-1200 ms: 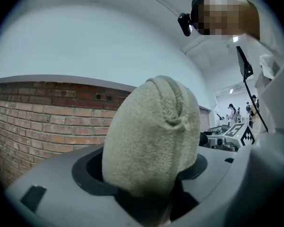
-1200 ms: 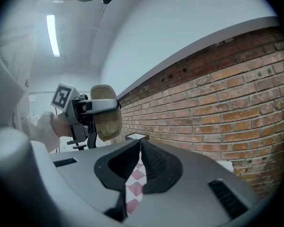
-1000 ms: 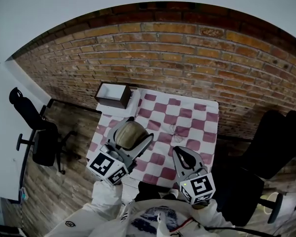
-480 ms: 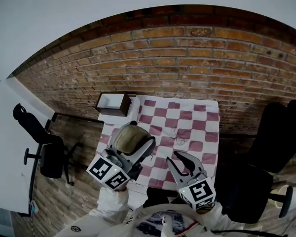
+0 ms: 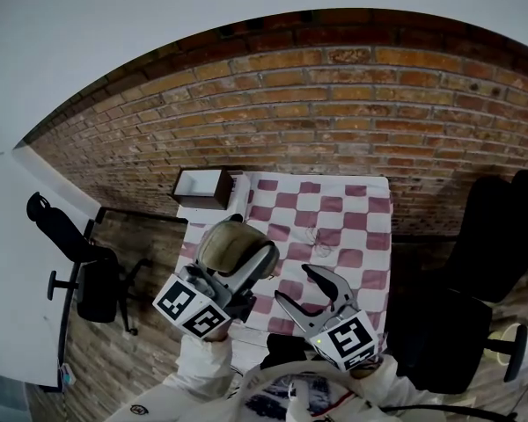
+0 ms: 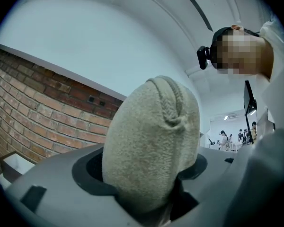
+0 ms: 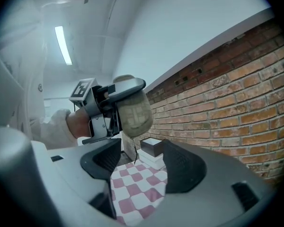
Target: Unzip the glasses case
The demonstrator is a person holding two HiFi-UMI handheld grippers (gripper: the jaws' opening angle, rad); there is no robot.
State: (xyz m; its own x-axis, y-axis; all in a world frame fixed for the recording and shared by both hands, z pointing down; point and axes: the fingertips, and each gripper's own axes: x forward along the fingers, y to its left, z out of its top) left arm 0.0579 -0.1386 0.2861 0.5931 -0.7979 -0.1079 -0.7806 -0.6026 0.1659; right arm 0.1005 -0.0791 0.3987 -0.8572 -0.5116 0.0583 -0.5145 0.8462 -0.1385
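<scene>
left gripper (image 5: 249,243) clenched on the glasses case (image 5: 229,241), which stands between its jaws above the checked bench (image 5: 370,202). right gripper (image 5: 294,285), jaws opening with nothing between them, faces the case from near by. we judge that a skewed tug on the zip could twist the soft case loose.

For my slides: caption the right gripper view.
Right gripper, jaws opening empty, faces the left gripper clamping the glasses case above the checkered tablecloth.
</scene>
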